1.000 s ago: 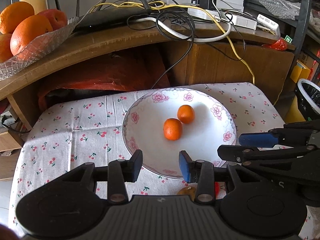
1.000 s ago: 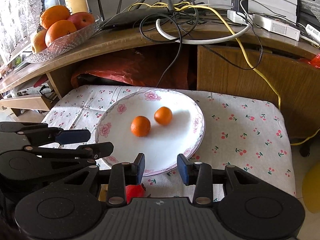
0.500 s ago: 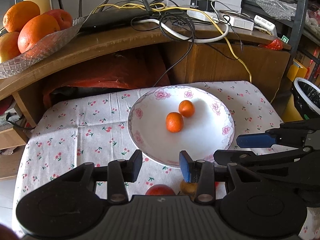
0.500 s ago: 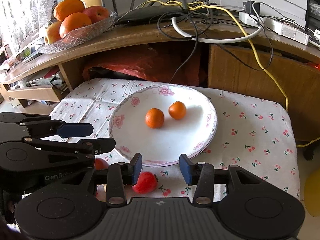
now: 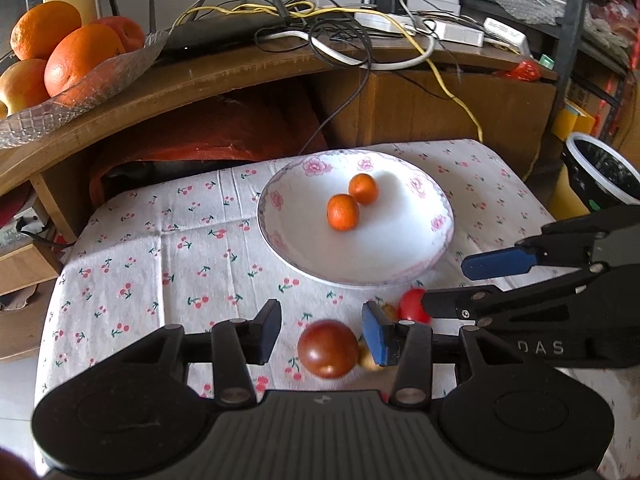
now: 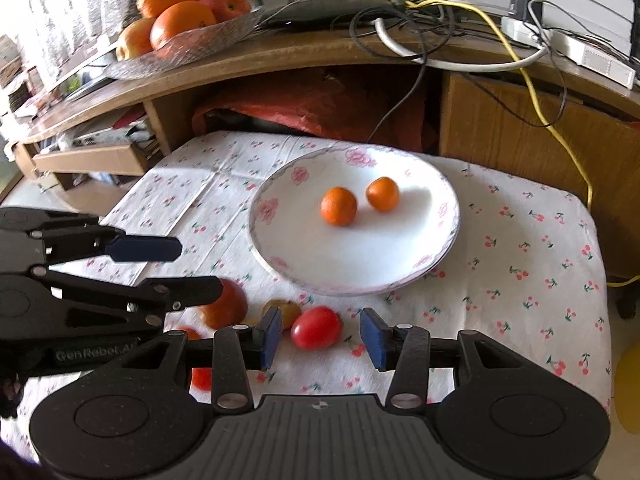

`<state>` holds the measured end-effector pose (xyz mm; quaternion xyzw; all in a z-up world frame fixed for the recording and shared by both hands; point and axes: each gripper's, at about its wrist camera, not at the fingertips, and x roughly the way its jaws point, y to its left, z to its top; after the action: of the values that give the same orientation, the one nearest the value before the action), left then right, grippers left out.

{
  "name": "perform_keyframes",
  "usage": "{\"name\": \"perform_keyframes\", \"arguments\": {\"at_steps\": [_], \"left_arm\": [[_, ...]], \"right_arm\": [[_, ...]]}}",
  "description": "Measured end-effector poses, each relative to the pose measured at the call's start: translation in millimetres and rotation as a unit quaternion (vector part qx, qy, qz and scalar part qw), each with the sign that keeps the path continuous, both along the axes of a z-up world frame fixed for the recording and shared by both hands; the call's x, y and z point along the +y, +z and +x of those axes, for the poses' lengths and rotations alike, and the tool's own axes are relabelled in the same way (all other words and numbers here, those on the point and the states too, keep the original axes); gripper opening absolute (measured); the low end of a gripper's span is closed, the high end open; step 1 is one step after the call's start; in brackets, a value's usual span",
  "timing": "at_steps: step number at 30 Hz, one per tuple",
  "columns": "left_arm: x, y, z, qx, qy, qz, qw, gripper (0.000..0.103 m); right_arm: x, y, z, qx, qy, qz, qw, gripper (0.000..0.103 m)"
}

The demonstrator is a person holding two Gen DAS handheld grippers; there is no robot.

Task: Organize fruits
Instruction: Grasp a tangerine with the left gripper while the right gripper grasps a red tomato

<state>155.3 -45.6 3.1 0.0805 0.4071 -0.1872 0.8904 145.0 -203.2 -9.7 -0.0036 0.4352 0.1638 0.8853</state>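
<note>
A flowered white plate (image 5: 384, 252) (image 6: 320, 256) holds two small oranges (image 5: 343, 212) (image 6: 338, 206) on the cherry-print cloth. Loose fruits lie on the cloth in front of it. In the left wrist view a dark red round fruit (image 5: 328, 348) sits between the fingers of my open left gripper (image 5: 323, 332), not gripped. In the right wrist view a red tomato (image 6: 316, 333) lies between the fingers of my open right gripper (image 6: 320, 338), with a yellowish fruit (image 6: 286, 312) beside it. Each gripper shows in the other's view: right gripper (image 5: 460, 284), left gripper (image 6: 196, 268).
A glass bowl (image 5: 100, 84) (image 6: 192, 52) of big oranges and apples stands on the curved wooden shelf behind, along with a router and tangled cables (image 5: 360, 40). Red cloth is stuffed under the shelf. A black bin (image 5: 600, 172) stands to the right of the table.
Both grippers have drawn back from the plate toward the near edge. The plate now looks farther away, and the loose fruits in front of it have come into view between the fingers.
</note>
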Motion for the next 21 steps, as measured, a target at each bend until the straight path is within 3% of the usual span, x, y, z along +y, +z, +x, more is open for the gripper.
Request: {"name": "perform_keyframes", "arguments": {"at_steps": [13, 21], "left_arm": [[38.0, -8.4, -21.3, 0.022, -0.011, 0.006, 0.9997, 0.052], [52.9, -10.0, -23.4, 0.028, -0.006, -0.001, 0.9996, 0.052]], "right_arm": [[45.3, -16.7, -26.9, 0.038, 0.1, -0.01, 0.994, 0.04], [65.9, -28.7, -20.3, 0.054, 0.122, -0.017, 0.991, 0.04]]}}
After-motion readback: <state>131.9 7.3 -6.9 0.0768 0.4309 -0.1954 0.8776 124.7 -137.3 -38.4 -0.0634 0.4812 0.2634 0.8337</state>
